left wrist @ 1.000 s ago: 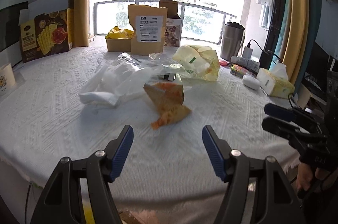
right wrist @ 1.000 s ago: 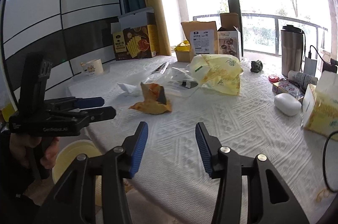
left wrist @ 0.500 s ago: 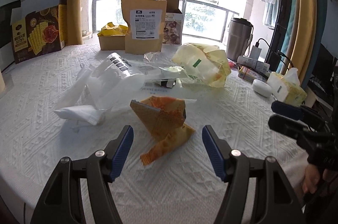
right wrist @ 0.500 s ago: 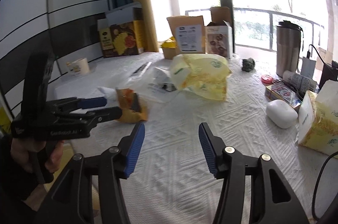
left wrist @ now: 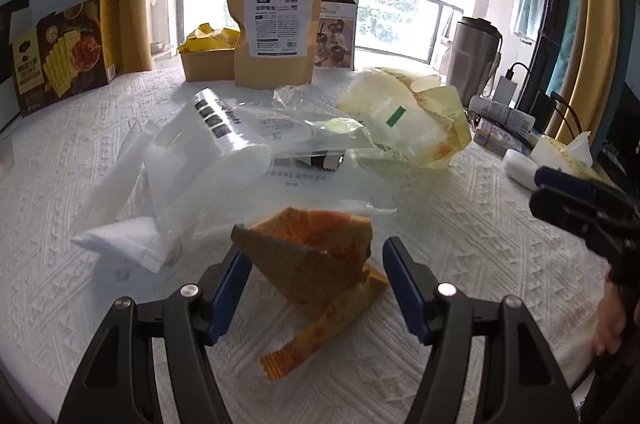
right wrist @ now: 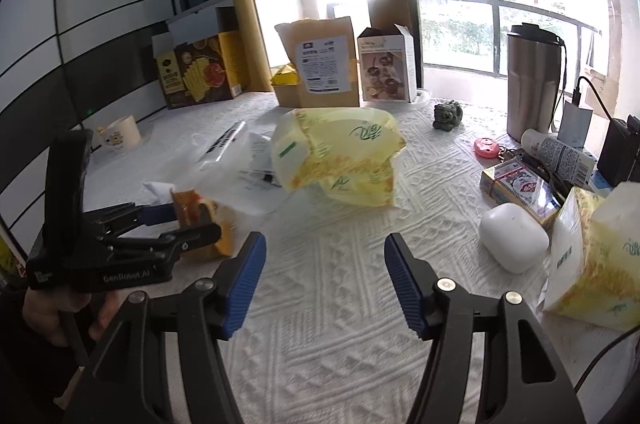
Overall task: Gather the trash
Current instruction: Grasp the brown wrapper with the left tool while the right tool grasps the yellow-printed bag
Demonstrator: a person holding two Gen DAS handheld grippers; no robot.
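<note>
A crumpled orange-brown snack wrapper (left wrist: 316, 264) lies on the white tablecloth (left wrist: 460, 224). My left gripper (left wrist: 316, 288) is open, and the wrapper sits between its blue fingers without being clamped; the right wrist view shows this gripper (right wrist: 176, 224) astride the wrapper (right wrist: 200, 220). A crumpled white tissue (left wrist: 128, 240), clear plastic bags (left wrist: 224, 144) and a yellow plastic bag (left wrist: 404, 116) lie further back. My right gripper (right wrist: 324, 280) is open and empty above bare cloth, with the yellow bag (right wrist: 340, 156) ahead of it.
Along the back stand a kraft pouch (left wrist: 276, 28), a cracker box (left wrist: 60, 52), a small carton (right wrist: 386, 64) and a steel tumbler (right wrist: 534, 80). At the right are a tissue pack (right wrist: 592, 256), a white case (right wrist: 512, 240) and a card box (right wrist: 520, 188).
My left gripper has moved forward over the table until the orange wrapper sits between its open fingers. My right gripper has moved forward a little and stays open.
</note>
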